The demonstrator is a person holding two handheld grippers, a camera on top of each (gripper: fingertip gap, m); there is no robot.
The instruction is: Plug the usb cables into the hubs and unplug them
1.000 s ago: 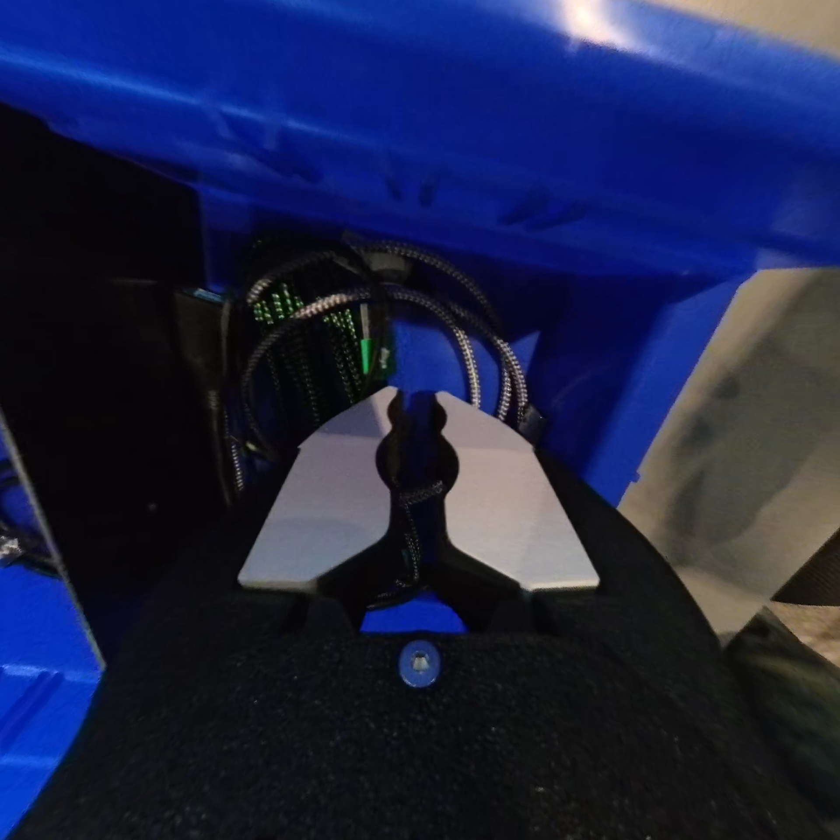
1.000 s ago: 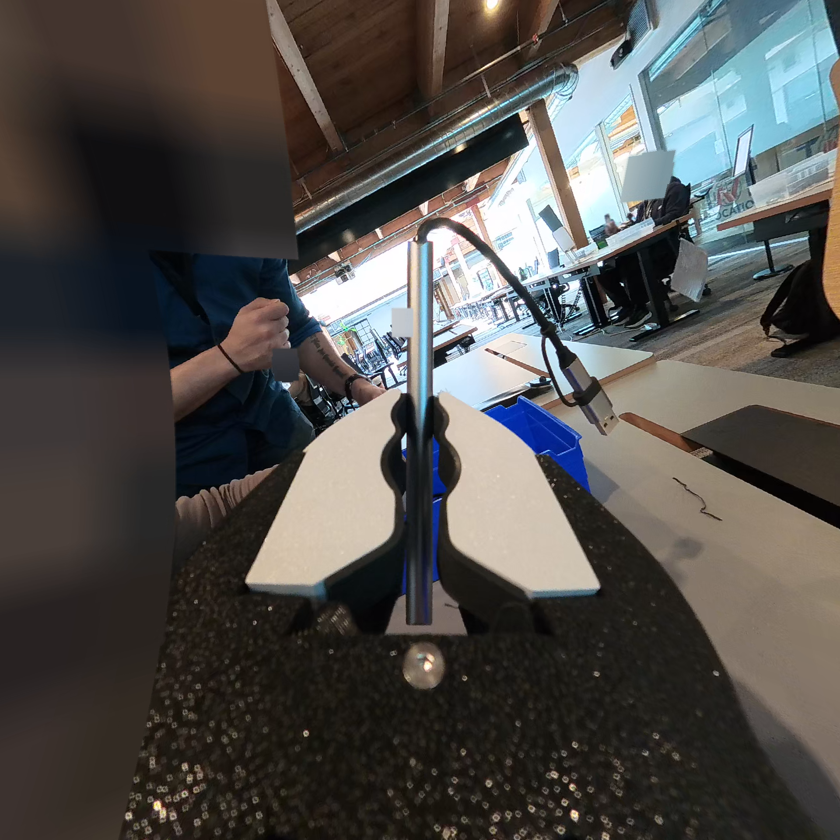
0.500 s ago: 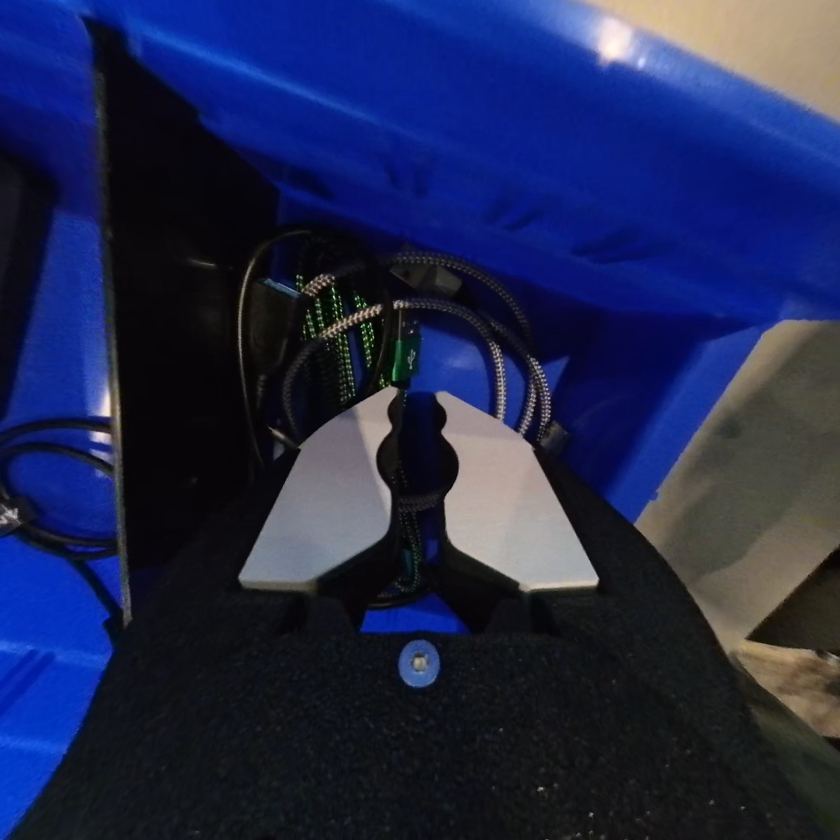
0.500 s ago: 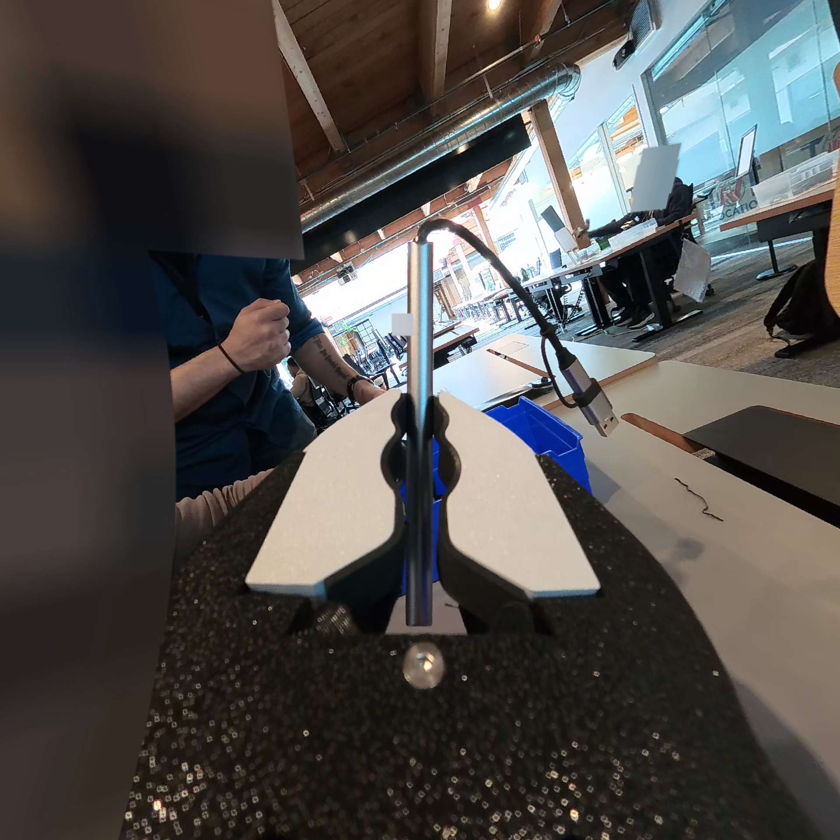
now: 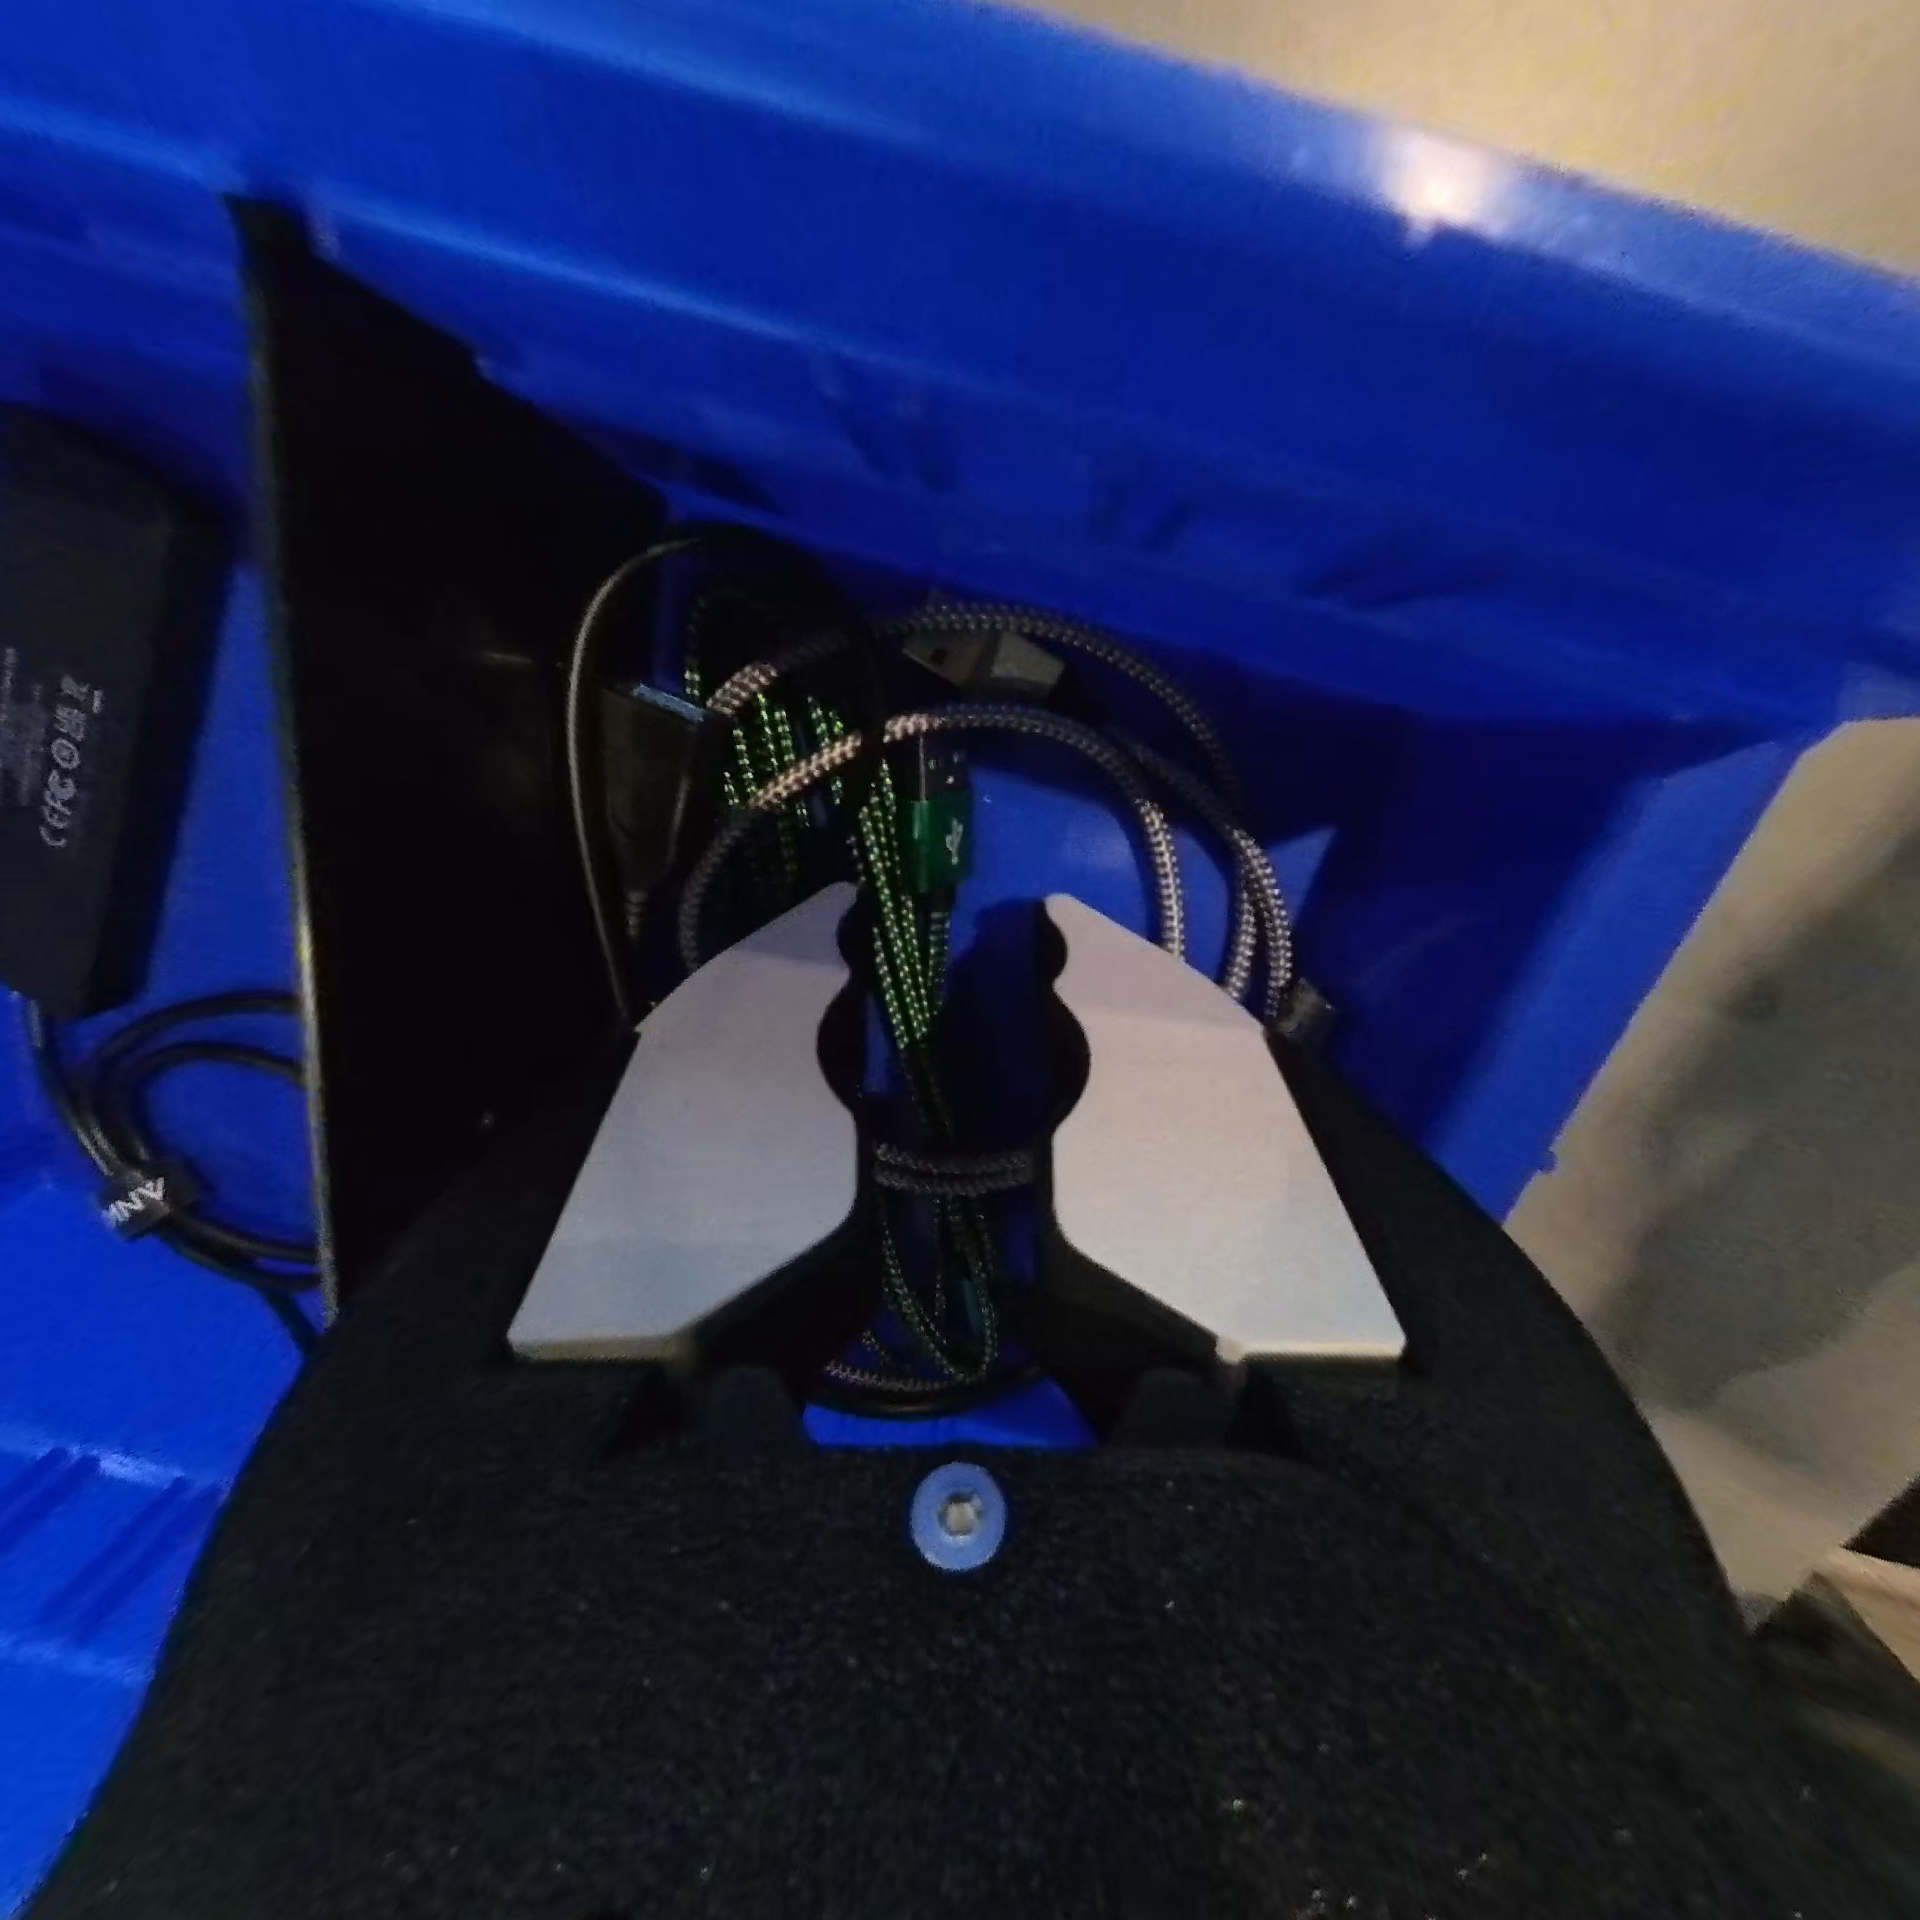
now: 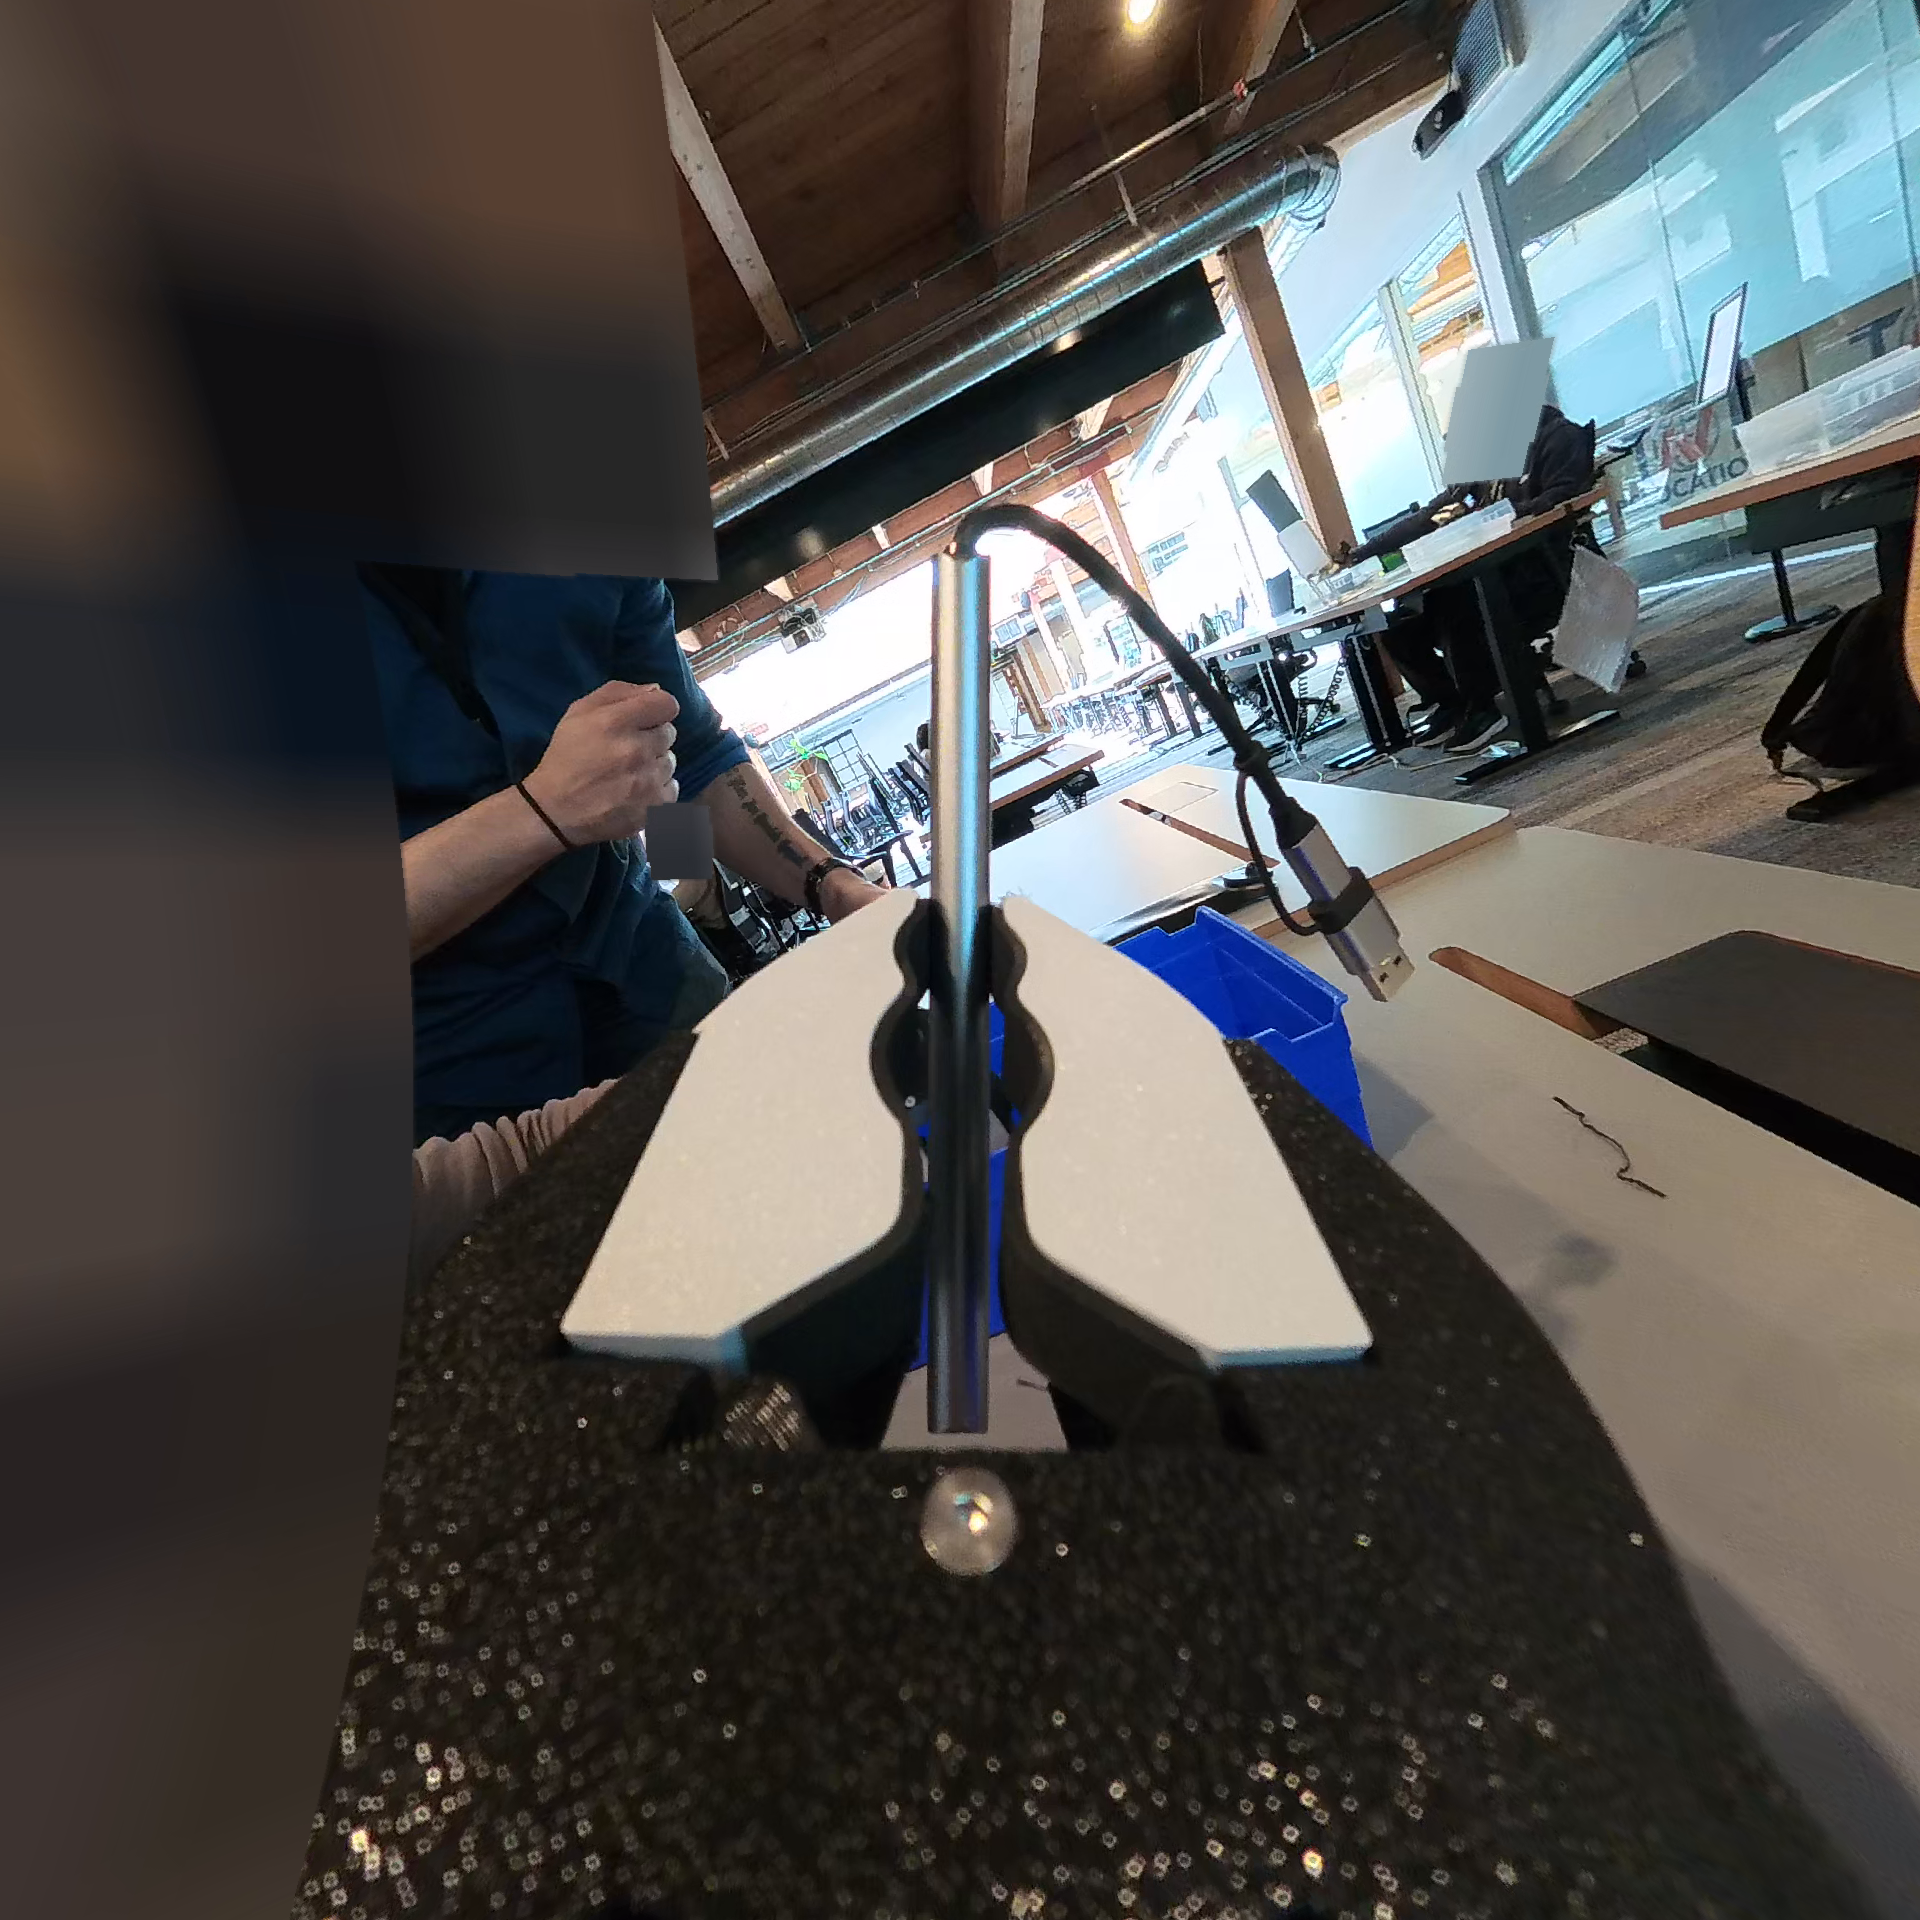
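Observation:
My left gripper (image 5: 948,914) is down inside a blue bin (image 5: 1039,364). Its fingers are open around a bundled green-and-black braided cable (image 5: 914,997), whose green USB plug (image 5: 940,831) points up just past the tips. A grey braided cable (image 5: 1174,831) loops around it. A black hub (image 5: 73,707) lies in the left compartment, behind a black divider (image 5: 416,727). My right gripper (image 6: 958,914) is shut on a slim grey hub (image 6: 958,779), held upright and edge-on above the table. The hub's own black cable arcs right and ends in a hanging silver USB plug (image 6: 1361,940).
A person in a blue shirt (image 6: 520,831) stands across the pale table (image 6: 1558,1351). A small blue bin (image 6: 1247,997) sits behind my right gripper. A black mat (image 6: 1766,1018) lies at the right, with a scrap of dark wire (image 6: 1605,1143) near it. The gap from one gripper's tips to the other's is roughly 35 cm.
My left gripper's fingers have spread apart around the green cable bundle, and the view has shifted so more of the bin's left compartment shows. The right gripper and hub have barely moved.

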